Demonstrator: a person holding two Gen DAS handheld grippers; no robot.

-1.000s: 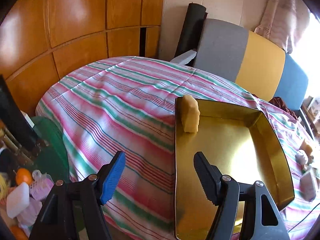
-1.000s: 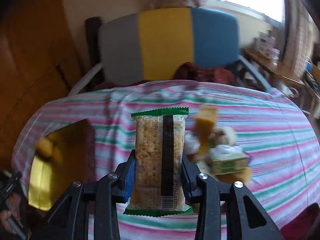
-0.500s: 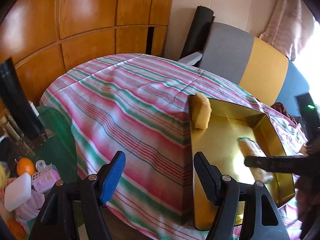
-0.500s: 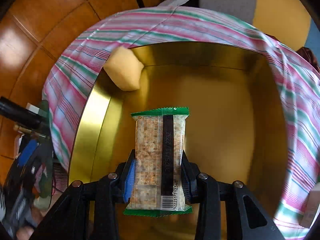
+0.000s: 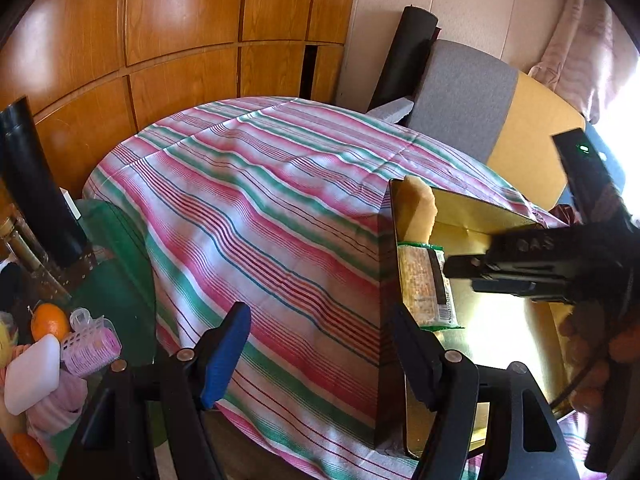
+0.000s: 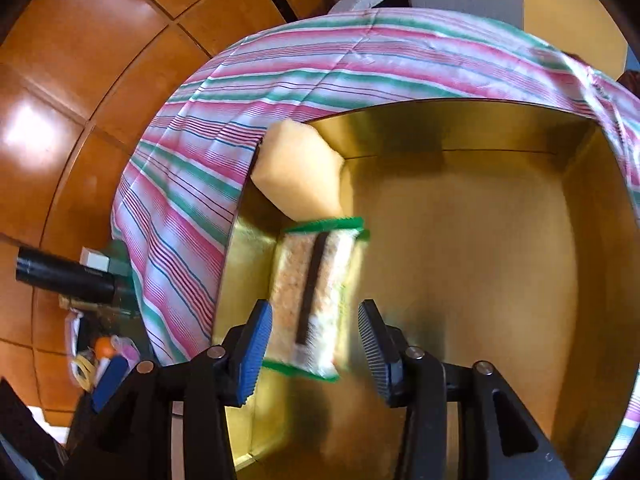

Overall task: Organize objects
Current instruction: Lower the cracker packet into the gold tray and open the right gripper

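A gold tin tray (image 6: 460, 240) sits on the striped tablecloth (image 6: 208, 168). A green-edged cracker packet (image 6: 312, 296) lies in it along the left wall, just below a pale yellow cake piece (image 6: 300, 172) in the far left corner. My right gripper (image 6: 314, 320) hovers over the packet's near end. Its jaws are opening, and a gap shows between each pad and the wrapper. In the left wrist view the packet (image 5: 424, 284) and the cake piece (image 5: 420, 212) lean on the tray (image 5: 492, 320) wall. My left gripper (image 5: 320, 356) stands open and holds nothing, near the tray's front left corner.
A grey, yellow and blue chair back (image 5: 460, 100) stands behind the table, with wooden panels (image 5: 180, 40) on the left. Below the table's left edge are an orange (image 5: 48, 320), a white block (image 5: 32, 372), a pink basket (image 5: 92, 344) and a black cylinder (image 5: 36, 200). A hand (image 5: 592, 360) holds the right gripper.
The right gripper swung from over the snack pile to over the gold tray and dropped lower. Its jaws parted and the cracker packet left the grip. The left gripper barely shifted.
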